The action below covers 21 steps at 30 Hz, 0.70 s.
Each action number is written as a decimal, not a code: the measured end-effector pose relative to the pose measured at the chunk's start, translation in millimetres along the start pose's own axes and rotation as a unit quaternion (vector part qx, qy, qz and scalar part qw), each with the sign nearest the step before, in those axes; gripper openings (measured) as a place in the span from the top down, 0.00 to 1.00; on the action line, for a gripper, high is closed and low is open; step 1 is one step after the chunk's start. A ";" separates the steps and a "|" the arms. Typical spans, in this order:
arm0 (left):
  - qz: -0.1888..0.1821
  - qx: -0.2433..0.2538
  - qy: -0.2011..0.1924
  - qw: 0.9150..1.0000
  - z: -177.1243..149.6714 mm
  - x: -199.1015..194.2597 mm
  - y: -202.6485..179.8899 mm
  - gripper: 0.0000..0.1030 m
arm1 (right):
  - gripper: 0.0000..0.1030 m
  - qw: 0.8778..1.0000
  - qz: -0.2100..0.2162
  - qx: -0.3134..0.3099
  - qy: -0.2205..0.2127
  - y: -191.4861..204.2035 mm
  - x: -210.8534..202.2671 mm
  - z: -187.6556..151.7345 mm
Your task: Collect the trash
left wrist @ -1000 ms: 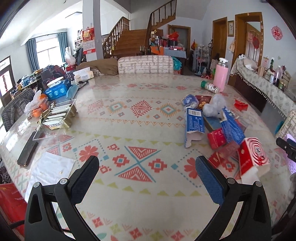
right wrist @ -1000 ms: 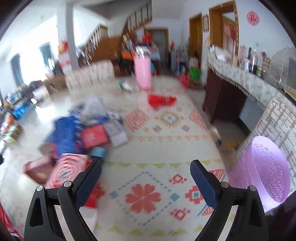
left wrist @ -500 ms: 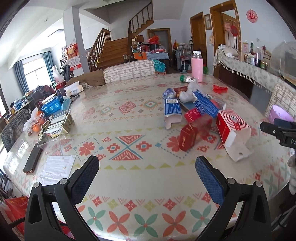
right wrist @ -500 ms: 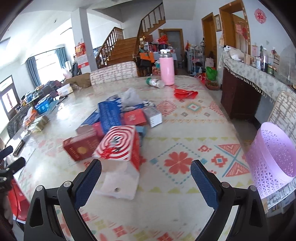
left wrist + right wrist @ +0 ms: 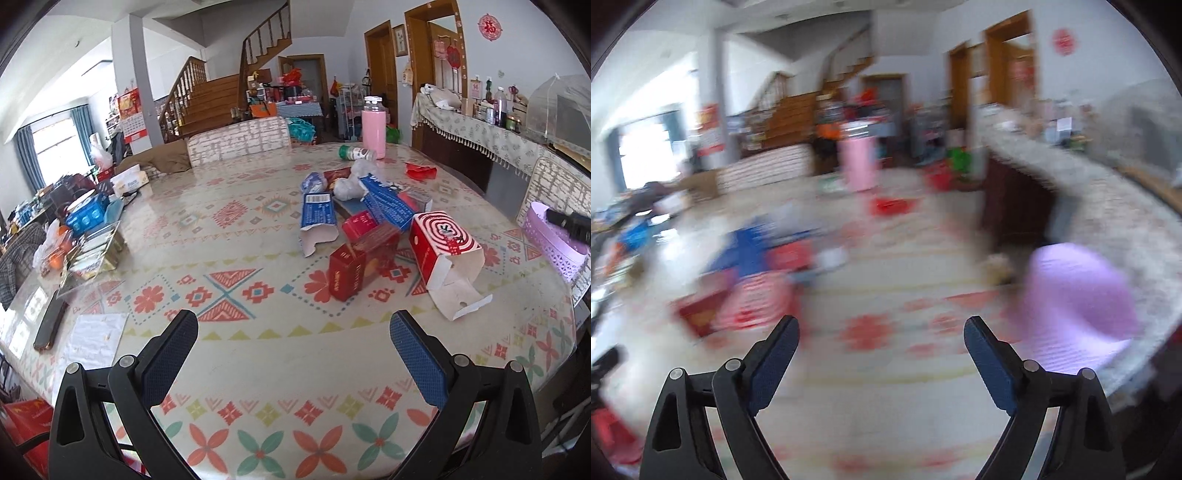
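A pile of trash lies on the patterned table (image 5: 258,354): a red-and-white spiral box (image 5: 443,245), a dark red box (image 5: 360,264), blue cartons (image 5: 317,216), crumpled plastic (image 5: 349,186) and a red wrapper (image 5: 419,170). A purple basket (image 5: 554,240) stands at the table's right edge. My left gripper (image 5: 293,332) is open and empty, above the near table, short of the pile. My right gripper (image 5: 881,338) is open and empty; its view is blurred, with the pile (image 5: 753,295) at left and the basket (image 5: 1075,310) at right.
A pink flask (image 5: 373,127) and a lying bottle (image 5: 356,152) are at the far side. At the left edge lie a phone (image 5: 50,325), a paper sheet (image 5: 96,338), a tray (image 5: 92,254) and tissue packs (image 5: 86,216). A sideboard (image 5: 480,147) stands right.
Both grippers have pulled back from the pile and stayed open. The left view has swung right, showing the basket. The right view is now motion-blurred.
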<state>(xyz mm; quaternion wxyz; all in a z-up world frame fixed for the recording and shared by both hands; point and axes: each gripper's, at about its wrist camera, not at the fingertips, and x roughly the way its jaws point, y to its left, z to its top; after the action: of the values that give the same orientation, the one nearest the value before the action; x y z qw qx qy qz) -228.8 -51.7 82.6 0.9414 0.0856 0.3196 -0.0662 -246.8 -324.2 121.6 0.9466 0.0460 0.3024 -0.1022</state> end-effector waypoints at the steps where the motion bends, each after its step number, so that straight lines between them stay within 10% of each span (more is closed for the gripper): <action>1: -0.002 0.003 -0.001 1.000 3.7 2.6 -3.3 0.00 | 0.10 0.999 -0.034 -0.003 -0.001 -21.7 2.9 5.8; 6: -0.018 -0.004 -0.005 1.000 22.1 17.9 -15.9 0.00 | 0.28 0.990 -0.126 -0.028 0.052 -113.0 62.2 27.4; 16: -0.024 -0.041 0.026 0.999 28.4 45.2 -16.2 0.00 | 0.92 0.987 -0.030 0.018 0.157 -162.5 155.8 21.4; 21: -0.025 -0.057 0.034 0.997 28.3 53.2 -7.9 0.00 | 0.95 0.985 0.012 0.047 0.167 -155.4 154.7 22.5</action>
<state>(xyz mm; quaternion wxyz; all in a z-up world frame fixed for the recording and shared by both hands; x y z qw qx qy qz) -171.6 -68.9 71.2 0.9313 0.0261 0.3570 -0.0683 -145.4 -504.7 45.9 0.8808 0.1101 0.4503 -0.0960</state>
